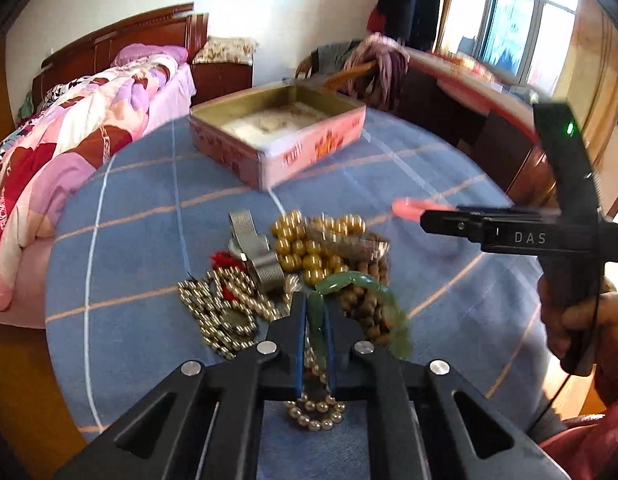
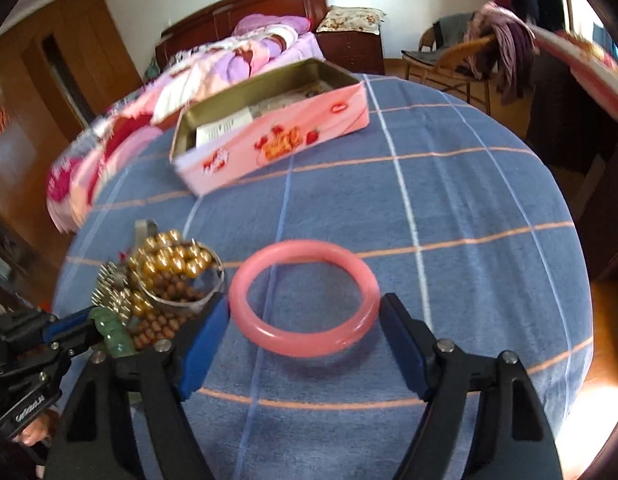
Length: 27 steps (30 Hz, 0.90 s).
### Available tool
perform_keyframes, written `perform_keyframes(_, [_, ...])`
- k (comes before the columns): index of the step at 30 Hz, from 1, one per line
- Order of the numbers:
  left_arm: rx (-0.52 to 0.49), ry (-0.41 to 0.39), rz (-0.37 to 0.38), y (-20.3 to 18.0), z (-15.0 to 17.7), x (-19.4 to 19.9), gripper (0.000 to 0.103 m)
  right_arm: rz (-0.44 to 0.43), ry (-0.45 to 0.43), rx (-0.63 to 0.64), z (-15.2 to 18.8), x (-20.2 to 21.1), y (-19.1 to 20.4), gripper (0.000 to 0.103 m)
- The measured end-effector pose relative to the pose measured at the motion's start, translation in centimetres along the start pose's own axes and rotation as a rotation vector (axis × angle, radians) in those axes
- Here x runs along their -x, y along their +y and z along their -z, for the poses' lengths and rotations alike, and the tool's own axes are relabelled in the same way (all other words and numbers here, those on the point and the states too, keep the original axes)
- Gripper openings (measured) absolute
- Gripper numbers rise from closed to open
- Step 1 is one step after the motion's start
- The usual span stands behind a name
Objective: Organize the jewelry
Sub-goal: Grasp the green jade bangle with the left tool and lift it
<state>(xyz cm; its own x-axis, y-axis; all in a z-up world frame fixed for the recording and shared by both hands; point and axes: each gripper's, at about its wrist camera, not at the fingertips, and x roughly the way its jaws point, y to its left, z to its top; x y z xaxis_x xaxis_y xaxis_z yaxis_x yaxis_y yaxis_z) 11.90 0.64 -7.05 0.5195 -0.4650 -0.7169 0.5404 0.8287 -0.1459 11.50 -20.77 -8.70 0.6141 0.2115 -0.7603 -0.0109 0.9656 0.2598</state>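
Observation:
A tangled jewelry pile (image 1: pixel 293 264) lies on the blue checked cloth: gold pearl beads (image 1: pixel 305 248), a silver watch band (image 1: pixel 257 248), a brass bead chain (image 1: pixel 221 308) and brown wooden beads (image 1: pixel 373 320). My left gripper (image 1: pixel 313 308) is shut on a green jade bracelet (image 1: pixel 365 284) at the near side of the pile. The right wrist view also shows that gripper (image 2: pixel 85 328) and the green bracelet (image 2: pixel 113 332). A pink bangle (image 2: pixel 305 304) lies flat between the fingers of my right gripper (image 2: pixel 305 320). Its pads stand close beside the rim, and I see no firm press.
An open pink tin box (image 1: pixel 309 148) with papers inside stands at the far side of the round table (image 2: pixel 469 208). Beyond the table edge are a bed (image 1: pixel 89 120), a wicker chair (image 2: pixel 449 60) draped with clothes and a dark cabinet (image 1: pixel 469 120).

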Motion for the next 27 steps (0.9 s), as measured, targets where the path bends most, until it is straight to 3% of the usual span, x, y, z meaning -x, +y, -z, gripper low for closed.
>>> perform_keyframes(7, [0.048, -0.094, 0.065, 1.3, -1.7, 2.0, 0.007, -0.029, -0.081, -0.003, -1.5, 1.6, -0.2, 0.078])
perform_keyframes(8, [0.065, -0.111, 0.076, 1.5, -2.1, 2.2, 0.007, -0.024, -0.095, -0.006, -1.8, 1.6, -0.2, 0.067])
perform_keyframes(9, [0.080, -0.126, 0.083, 1.6, -2.4, 2.3, 0.007, -0.020, -0.095, 0.000, -2.2, 1.6, -0.3, 0.046])
perform_keyframes(10, [0.095, -0.140, 0.088, 1.8, -2.9, 2.4, 0.007, -0.015, -0.082, 0.003, -2.4, 1.3, -0.5, 0.011])
perform_keyframes(11, [0.101, -0.146, 0.089, 1.8, -3.1, 2.4, 0.007, -0.013, -0.066, -0.003, -2.8, 0.7, -0.7, 0.011])
perform_keyframes(16, [0.101, -0.144, 0.080, 1.9, -4.5, 1.4, 0.007, -0.024, -0.002, -0.051, -2.7, -0.6, -2.5, 0.016])
perform_keyframes(18, [0.106, -0.142, 0.081, 2.1, -4.5, 1.3, 0.007, -0.044, 0.021, -0.074, -2.6, -0.8, -3.1, 0.041])
perform_keyframes(19, [0.112, -0.142, 0.082, 2.2, -4.6, 1.2, 0.007, -0.052, 0.024, -0.086, -2.7, -0.9, -3.2, 0.069])
perform_keyframes(20, [0.123, -0.143, 0.083, 2.5, -4.7, 1.1, 0.007, -0.054, 0.012, -0.088, -2.8, -0.7, -3.1, 0.083])
perform_keyframes(24, [0.170, -0.143, 0.089, 3.6, -5.3, 0.8, 0.007, -0.032, 0.004, -0.023, -3.9, -1.3, -1.4, 0.083])
perform_keyframes(27, [0.175, -0.149, 0.068, 4.1, -5.8, 0.8, 0.007, 0.003, 0.058, 0.077, -5.1, -3.9, 0.7, 0.084])
